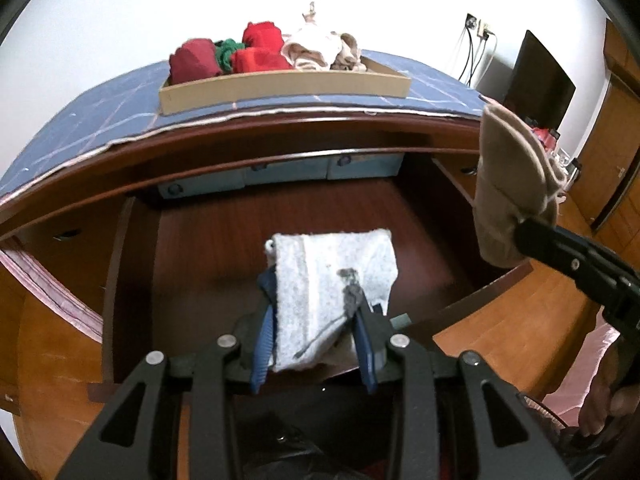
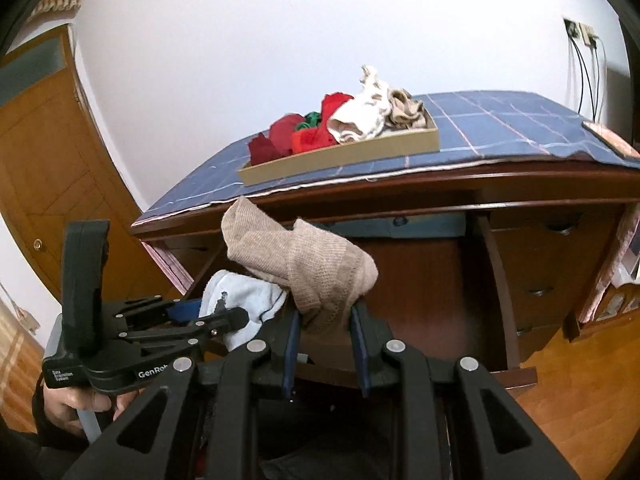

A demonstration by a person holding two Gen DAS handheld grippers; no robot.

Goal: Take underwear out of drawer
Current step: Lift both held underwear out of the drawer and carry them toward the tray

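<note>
Over the open drawer [image 1: 248, 248], the left gripper [image 1: 316, 320] is clamped on a pale grey garment [image 1: 332, 280], and to its right the right gripper [image 2: 326, 320] pinches a beige one [image 2: 316, 272]. Far off, a cardboard tray [image 1: 280, 88] holds red, green and cream pieces, possibly more underwear.

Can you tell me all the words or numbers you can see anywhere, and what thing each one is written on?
"GenRob": white letters on the side of the left gripper body, seen from the right wrist view; the word is cut off behind the right gripper, so the rest is hidden.
"Data Acquisition System": my best reading of the tiny white label at that body's end; too small to be sure.
No words or numbers can be read anywhere else.
</note>
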